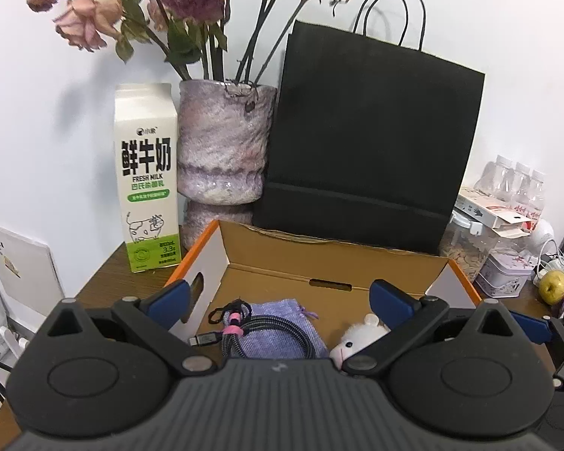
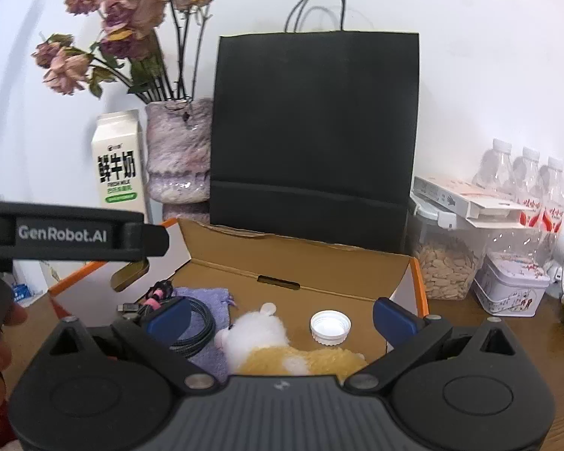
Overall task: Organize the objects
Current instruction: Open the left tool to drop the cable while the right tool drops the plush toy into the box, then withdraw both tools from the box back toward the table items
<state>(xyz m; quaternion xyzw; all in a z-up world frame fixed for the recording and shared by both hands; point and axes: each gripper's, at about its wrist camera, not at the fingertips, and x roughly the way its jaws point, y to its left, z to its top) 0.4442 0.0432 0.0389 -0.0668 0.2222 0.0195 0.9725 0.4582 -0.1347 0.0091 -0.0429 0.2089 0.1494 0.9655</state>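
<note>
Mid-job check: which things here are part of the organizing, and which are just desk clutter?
Job: cardboard box, and in it the coiled cable, purple pouch, plush hamster, white cap.

Clutter: milk carton, vase, black bag, water bottles, seed jar, tin.

Setting: home. Wooden surface point(image 2: 481, 334) against white wall. Ahead of tool: vase point(image 1: 222, 150) of dried roses, milk carton point(image 1: 146, 176), black paper bag point(image 1: 368, 143). Ahead-right: water bottles point(image 2: 526, 184), snack jar point(image 2: 447, 263), apple point(image 1: 552, 286).
</note>
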